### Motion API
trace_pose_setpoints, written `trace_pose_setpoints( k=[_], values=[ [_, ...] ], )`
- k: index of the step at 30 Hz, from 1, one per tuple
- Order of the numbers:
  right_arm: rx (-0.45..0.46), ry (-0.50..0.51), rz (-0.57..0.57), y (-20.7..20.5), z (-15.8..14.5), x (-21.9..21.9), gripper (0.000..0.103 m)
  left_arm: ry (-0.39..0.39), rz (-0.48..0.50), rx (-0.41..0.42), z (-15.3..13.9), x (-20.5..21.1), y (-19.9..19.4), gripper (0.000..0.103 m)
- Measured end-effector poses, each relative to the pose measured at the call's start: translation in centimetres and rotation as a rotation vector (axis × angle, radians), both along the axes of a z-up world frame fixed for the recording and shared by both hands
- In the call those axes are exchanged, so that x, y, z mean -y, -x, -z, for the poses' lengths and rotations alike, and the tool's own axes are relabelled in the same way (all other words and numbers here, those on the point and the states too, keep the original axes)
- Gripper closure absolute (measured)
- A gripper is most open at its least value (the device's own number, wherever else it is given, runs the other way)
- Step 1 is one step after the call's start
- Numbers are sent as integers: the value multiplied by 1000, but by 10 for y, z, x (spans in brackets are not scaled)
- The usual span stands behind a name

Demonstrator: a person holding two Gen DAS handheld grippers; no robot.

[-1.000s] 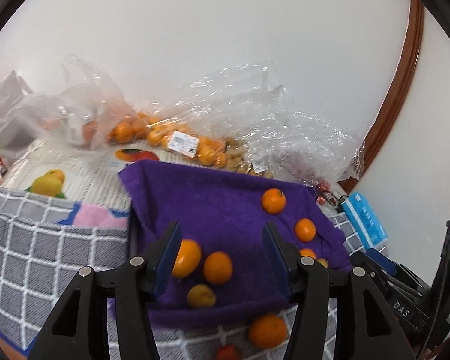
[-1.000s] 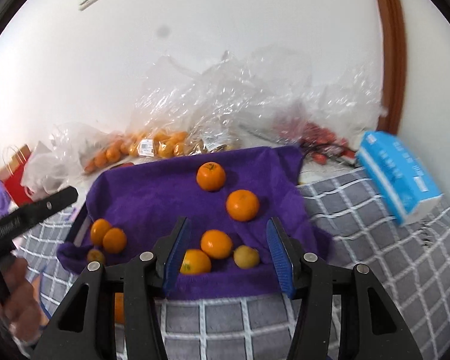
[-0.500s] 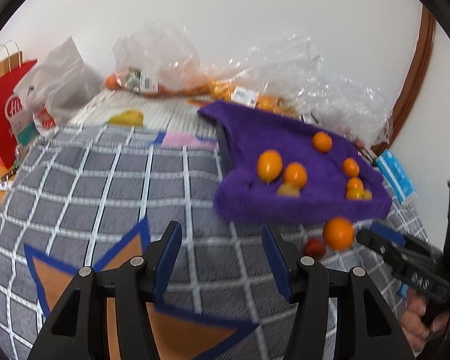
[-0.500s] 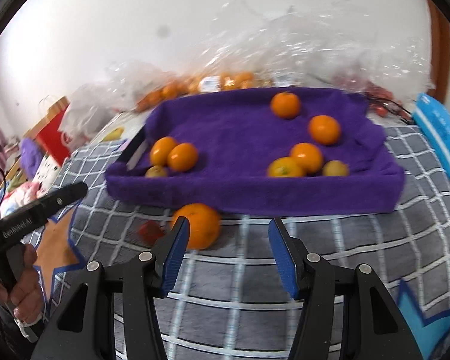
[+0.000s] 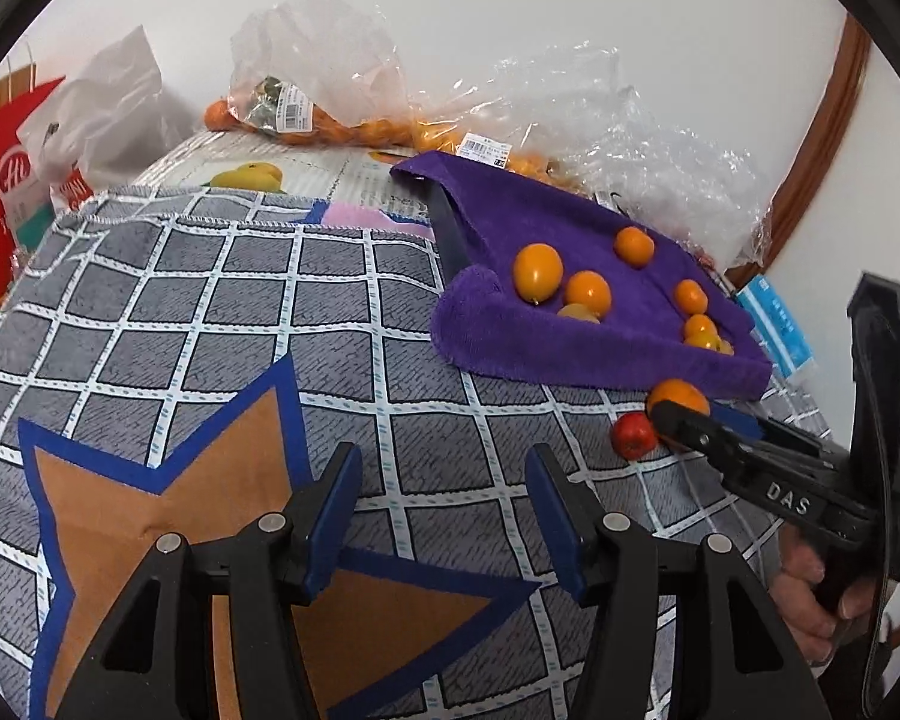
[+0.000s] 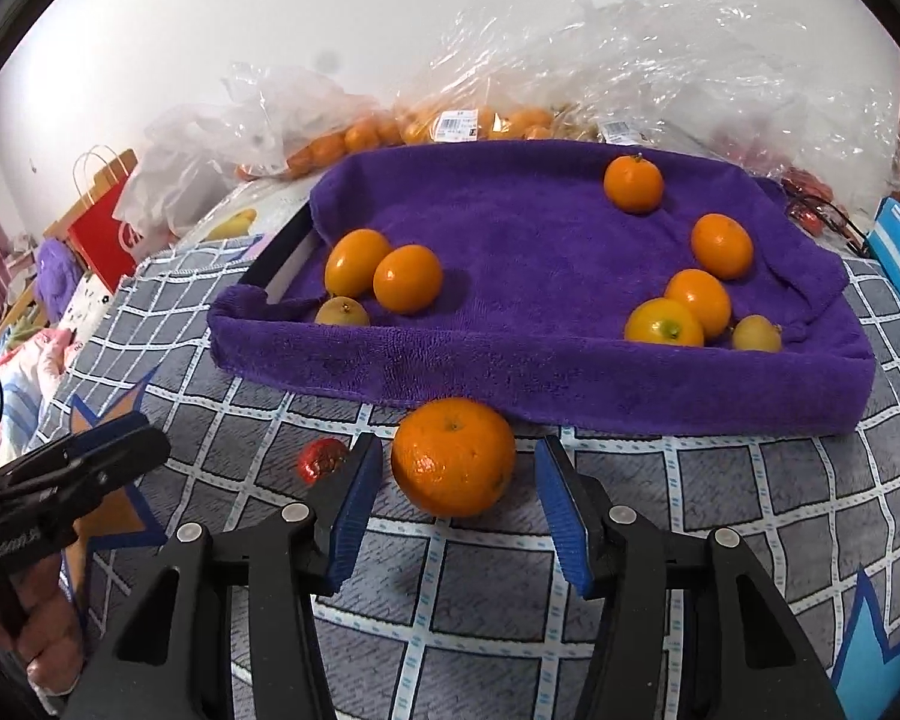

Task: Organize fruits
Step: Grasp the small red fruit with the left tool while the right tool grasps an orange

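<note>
Closing our right tool point(image 6: 456, 501), jaws just narrowing yet apparently clear of the loose orange point(image 6: 453, 456) before the purple tray point(image 6: 630, 384), we should centre it first; left tool point(image 5: 438, 516) spread, empty.

Even, soft daylight-like light, bright on the white wall point(image 6: 270, 30); the source itself is out of frame. Shadows faint and short: a soft patch just near the large orange point(image 6: 453, 456) and under the small fruit on the purple towel point(image 6: 540, 228); specular glare on the crumpled plastic bags point(image 6: 660, 60) at the far side. Both fisheye views sharp at centre, bending grid lines of the checked cloth point(image 5: 210, 312) toward black vignetted corners, far left clutter slightly soft.
</note>
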State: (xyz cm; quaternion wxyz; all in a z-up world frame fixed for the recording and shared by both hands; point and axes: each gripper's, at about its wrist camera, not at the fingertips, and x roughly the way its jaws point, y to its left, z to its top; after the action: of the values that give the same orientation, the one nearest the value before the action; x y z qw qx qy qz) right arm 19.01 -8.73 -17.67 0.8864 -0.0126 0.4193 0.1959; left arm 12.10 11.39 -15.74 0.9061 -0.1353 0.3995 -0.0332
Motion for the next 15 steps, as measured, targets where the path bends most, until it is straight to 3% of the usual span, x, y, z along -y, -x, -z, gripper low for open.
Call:
trace_pose_setpoints(
  k=[1, 6, 15],
  values=[
    [-5, 3, 0, -1, 2, -1, 60, -8, 5, -4, 0, 2, -1, 47],
    [24, 27, 10, 6, -2, 5, 61, -9, 16, -19, 2, 3, -3, 46],
    [89, 74, 122, 29, -10, 77, 61, 18, 29, -19, 2, 1, -4, 39]
  ],
)
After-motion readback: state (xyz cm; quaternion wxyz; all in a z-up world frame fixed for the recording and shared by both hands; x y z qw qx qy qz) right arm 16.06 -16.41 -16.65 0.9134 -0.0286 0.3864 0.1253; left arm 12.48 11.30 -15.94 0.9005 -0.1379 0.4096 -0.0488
